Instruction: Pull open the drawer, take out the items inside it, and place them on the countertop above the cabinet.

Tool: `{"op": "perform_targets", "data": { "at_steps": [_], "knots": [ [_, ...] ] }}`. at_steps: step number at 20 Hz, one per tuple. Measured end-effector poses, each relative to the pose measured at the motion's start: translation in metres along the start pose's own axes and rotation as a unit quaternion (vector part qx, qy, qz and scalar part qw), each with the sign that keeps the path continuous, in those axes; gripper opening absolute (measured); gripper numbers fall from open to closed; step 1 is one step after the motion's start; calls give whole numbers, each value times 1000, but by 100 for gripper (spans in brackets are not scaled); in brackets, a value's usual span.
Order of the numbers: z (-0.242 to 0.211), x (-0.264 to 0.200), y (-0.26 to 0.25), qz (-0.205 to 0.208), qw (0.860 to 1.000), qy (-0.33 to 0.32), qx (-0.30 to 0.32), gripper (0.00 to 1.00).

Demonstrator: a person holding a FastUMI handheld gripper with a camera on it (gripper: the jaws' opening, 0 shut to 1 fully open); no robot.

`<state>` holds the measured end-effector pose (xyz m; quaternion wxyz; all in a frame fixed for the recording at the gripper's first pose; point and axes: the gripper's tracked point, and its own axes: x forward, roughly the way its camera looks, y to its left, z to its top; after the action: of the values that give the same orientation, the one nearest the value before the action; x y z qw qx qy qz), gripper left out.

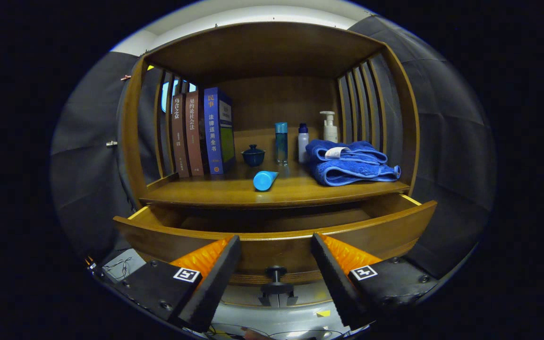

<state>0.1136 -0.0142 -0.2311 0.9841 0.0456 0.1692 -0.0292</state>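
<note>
The drawer is pulled open.
Above it sit three books and three bottles; the gripper is open wide, holding nothing.

Dim, warm indoor light falls from above and in front, leaving the wooden cabinet softly lit while its back wall and the open drawer interior sink into deep shadow. The countertop carries a faint sheen. Focus is sharp at centre. Strong fisheye bending curves straight edges. The open gripper fingers look slightly soft.
</note>
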Motion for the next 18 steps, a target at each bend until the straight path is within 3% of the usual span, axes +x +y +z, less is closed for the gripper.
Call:
{"op": "perform_targets", "data": {
  "at_steps": [9,18],
  "knots": [
    [9,43,3,-3,1000,2,0,100],
    [10,51,3,-10,1000,-1,-2,100]
  ]
}}
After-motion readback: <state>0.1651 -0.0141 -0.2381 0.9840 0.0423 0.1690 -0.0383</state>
